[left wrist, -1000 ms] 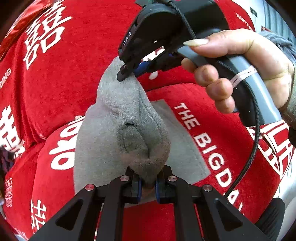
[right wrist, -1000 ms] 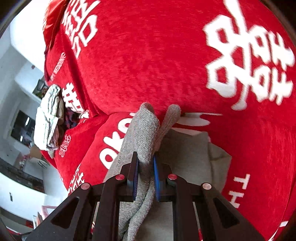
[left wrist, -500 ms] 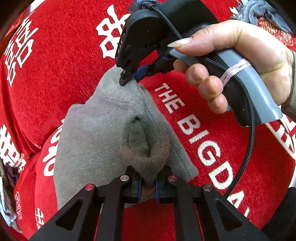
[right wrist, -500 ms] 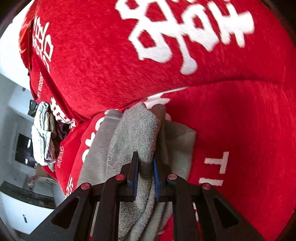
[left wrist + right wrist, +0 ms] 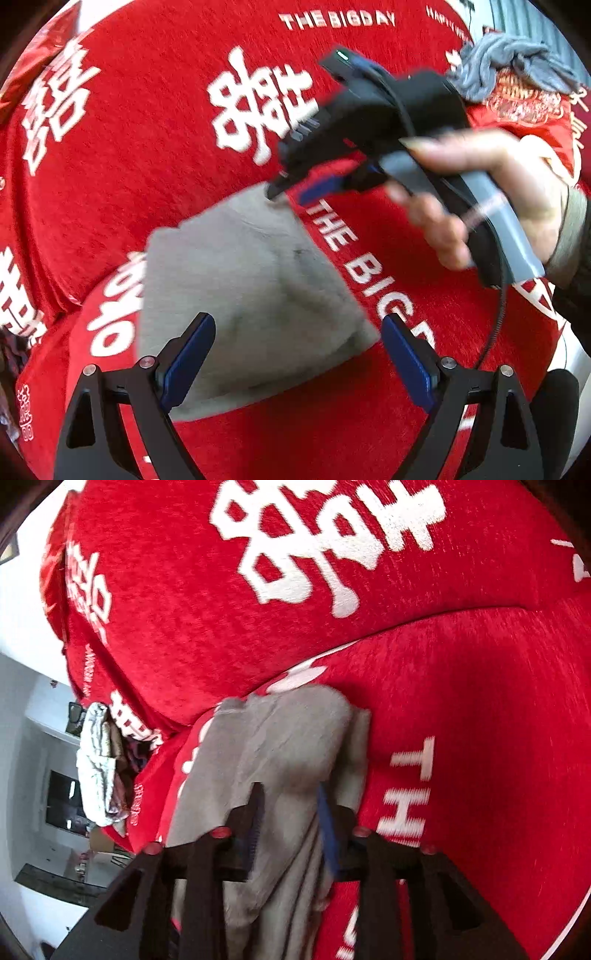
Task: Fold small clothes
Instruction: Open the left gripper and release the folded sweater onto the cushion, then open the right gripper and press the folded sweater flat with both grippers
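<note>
A small grey garment (image 5: 251,280) lies folded on the red cushion cover (image 5: 147,147). My left gripper (image 5: 297,321) hovers over its near edge; its jaws are opening wide and nothing is pressed between the pads. My right gripper (image 5: 288,194), held by a hand (image 5: 480,192), is at the garment's far corner. In the right wrist view the grey garment (image 5: 288,738) lies between and under the right gripper (image 5: 291,794), whose jaws are opening, with the pads off the cloth.
The red cover (image 5: 443,701) with white lettering spans a seat and a backrest. A crumpled grey garment (image 5: 506,62) lies at the far right. A pale bundle of clothes (image 5: 96,760) sits at the seat's left end, beside a room with white walls.
Both grippers let go of the pinched grey folds and their jaws spread. The garment dropped flat onto the seat. The right gripper moved down toward the seat.
</note>
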{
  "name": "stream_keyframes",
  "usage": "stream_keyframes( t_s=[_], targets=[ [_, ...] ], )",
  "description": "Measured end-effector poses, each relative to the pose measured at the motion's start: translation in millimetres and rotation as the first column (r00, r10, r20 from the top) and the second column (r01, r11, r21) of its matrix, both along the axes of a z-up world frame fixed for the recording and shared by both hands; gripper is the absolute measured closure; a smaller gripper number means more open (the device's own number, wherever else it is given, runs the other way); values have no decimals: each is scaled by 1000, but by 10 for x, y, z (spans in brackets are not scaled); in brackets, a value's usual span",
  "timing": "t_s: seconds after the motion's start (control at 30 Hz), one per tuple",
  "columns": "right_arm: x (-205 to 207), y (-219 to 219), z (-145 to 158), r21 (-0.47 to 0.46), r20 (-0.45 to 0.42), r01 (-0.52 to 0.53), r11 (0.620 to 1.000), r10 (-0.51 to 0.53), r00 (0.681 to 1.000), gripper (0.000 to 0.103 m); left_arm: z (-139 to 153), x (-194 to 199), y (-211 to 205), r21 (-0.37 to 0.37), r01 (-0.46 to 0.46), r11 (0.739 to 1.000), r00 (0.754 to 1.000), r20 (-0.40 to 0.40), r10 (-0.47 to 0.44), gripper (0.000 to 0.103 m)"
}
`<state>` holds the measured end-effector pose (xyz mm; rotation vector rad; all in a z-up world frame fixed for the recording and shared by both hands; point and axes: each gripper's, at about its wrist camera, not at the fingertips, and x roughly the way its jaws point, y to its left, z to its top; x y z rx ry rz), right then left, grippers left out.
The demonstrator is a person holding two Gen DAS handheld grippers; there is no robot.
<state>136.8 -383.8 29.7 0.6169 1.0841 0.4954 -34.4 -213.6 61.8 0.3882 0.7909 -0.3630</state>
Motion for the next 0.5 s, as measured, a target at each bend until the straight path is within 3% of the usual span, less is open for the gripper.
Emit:
stream_keyframes(
  t_s=[0.1, 0.17, 0.27, 0.3, 0.33, 0.37, 0.5],
  targets=[
    [-215, 97, 89, -19, 43, -22, 1000, 23, 999, 52, 101, -16, 346, -60, -16, 998, 1000, -3, 16, 11],
    [-313, 173, 95, 0, 48, -38, 999, 38, 998, 50, 149, 116, 622, -100, -81, 992, 997, -20, 80, 11],
    [-383, 308, 30, -5, 24, -53, 999, 53, 998, 50, 153, 343, 1001, -200, -198, 960, 979, -97, 182, 11],
    [-389, 348, 2, -15, 22, -48, 999, 48, 999, 53, 122, 433, 1115, -233, -232, 944, 970, -130, 206, 11],
    [-399, 383, -12, -28, 33, -44, 999, 45, 998, 84, 68, 536, 1218, -245, -277, 929, 956, -167, 241, 11],
    [-406, 441, -7, -52, 40, -50, 997, 52, 998, 92, 16, 595, 1275, -246, -303, 921, 947, -189, 261, 11],
    [-513, 338, 145, -51, 89, -1, 999, 6, 996, 92, -278, 682, 1325, -197, -332, 923, 920, -282, 271, 11]
  ],
)
